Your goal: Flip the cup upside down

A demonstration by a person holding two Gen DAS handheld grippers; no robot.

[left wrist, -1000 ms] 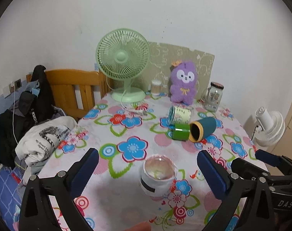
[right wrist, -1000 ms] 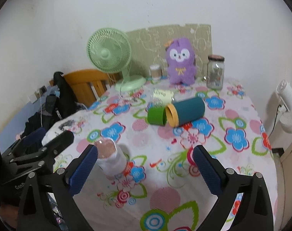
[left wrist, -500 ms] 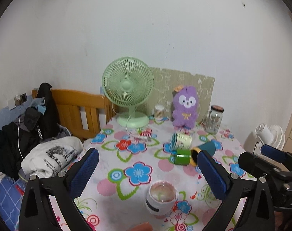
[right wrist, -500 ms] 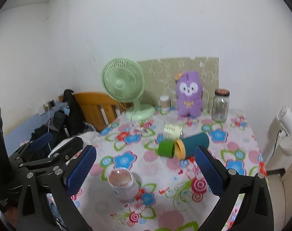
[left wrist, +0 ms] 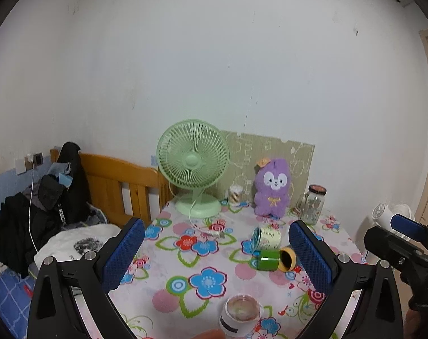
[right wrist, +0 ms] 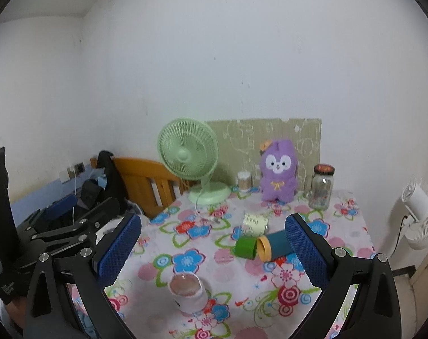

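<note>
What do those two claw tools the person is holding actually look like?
Both are alike: the left gripper and right gripper have matte black angular frames with silver bolts, and each of the jaws carries a blue pad with a fine knobbly grid. Faint pale lettering marks the black bodies. No cables show.

A green desk fan [left wrist: 193, 166], a purple plush toy [left wrist: 272, 187] and a glass jar [left wrist: 312, 204] are standing along the far edge of the flowered tablecloth [left wrist: 183, 265], while a teal tube [right wrist: 273, 244] is lying on its side.

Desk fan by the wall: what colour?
Pale green fan, base included; clearest in the left wrist view.
</note>
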